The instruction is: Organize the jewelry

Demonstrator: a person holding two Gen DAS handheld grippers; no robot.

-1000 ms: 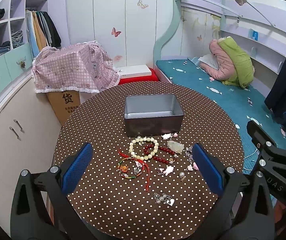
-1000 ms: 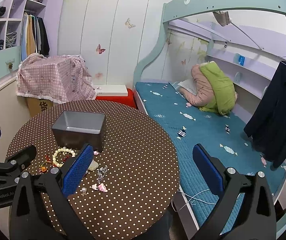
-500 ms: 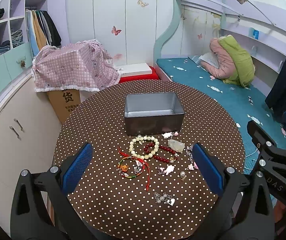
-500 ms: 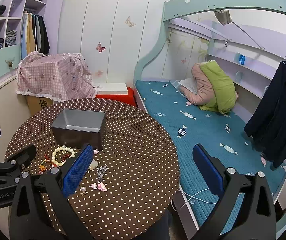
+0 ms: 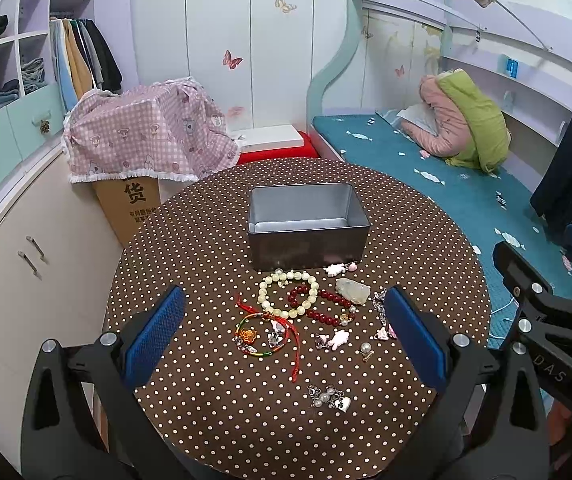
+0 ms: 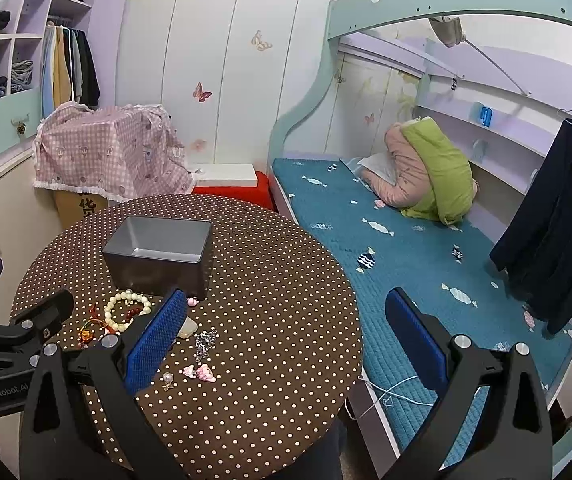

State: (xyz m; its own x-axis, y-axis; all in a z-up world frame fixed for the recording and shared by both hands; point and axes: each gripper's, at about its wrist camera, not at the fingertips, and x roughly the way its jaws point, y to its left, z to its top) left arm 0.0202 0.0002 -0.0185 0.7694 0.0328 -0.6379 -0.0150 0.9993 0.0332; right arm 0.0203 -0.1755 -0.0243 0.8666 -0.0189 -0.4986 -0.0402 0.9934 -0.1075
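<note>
A grey metal tin (image 5: 307, 226) stands open on the round polka-dot table (image 5: 206, 420); it also shows in the right wrist view (image 6: 158, 256). In front of it lie a cream bead bracelet (image 5: 287, 294), a red bead bracelet (image 5: 321, 306), a red cord bracelet (image 5: 270, 332), a clear stone (image 5: 353, 291), pink charms (image 5: 339, 338), a pearl earring (image 5: 365, 349) and a silver charm cluster (image 5: 327, 396). My left gripper (image 5: 284, 338) is open and empty above the jewelry. My right gripper (image 6: 286, 340) is open and empty over the table's right part.
A box under a pink checked cloth (image 5: 146, 136) stands behind the table. A bed with a teal cover (image 6: 405, 248) runs along the right. White cupboards (image 5: 18, 256) line the left. A dark coat (image 6: 557, 220) hangs at the far right.
Both grippers have drifted slightly; the tin and jewelry sit a little higher in the views. Nothing was taken hold of.
</note>
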